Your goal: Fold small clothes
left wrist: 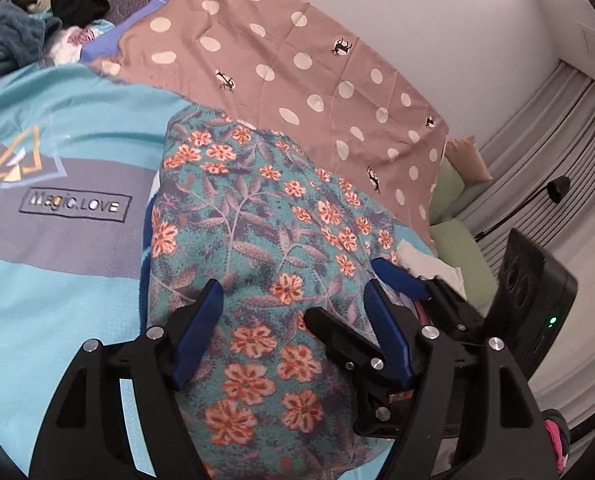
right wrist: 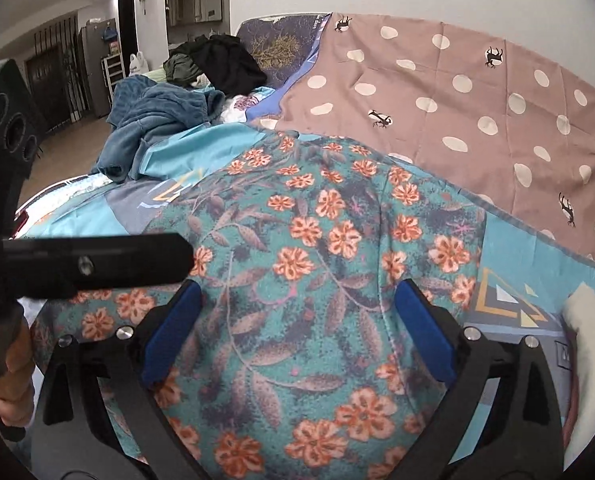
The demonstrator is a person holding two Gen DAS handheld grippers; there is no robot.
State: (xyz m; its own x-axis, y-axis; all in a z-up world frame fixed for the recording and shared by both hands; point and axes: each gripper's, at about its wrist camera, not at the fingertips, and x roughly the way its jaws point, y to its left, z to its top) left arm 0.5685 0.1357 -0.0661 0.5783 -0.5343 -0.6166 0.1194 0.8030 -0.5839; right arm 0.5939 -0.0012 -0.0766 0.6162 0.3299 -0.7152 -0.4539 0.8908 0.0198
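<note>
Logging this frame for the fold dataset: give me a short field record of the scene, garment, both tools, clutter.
surface: bed with light blue printed sheet
garment: teal floral garment, lying on the sheet, under both tools
left tool: open, nothing gripped
right tool: open, nothing gripped
backdrop: brown polka-dot cloth behind the garment
clutter: blue towel and dark clothes pile at the far end

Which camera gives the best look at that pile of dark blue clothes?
The right wrist view: the blue pile sits whole at the far left end of the bed, beside a black garment. The left wrist view catches only its edge at the frame's upper left corner.
</note>
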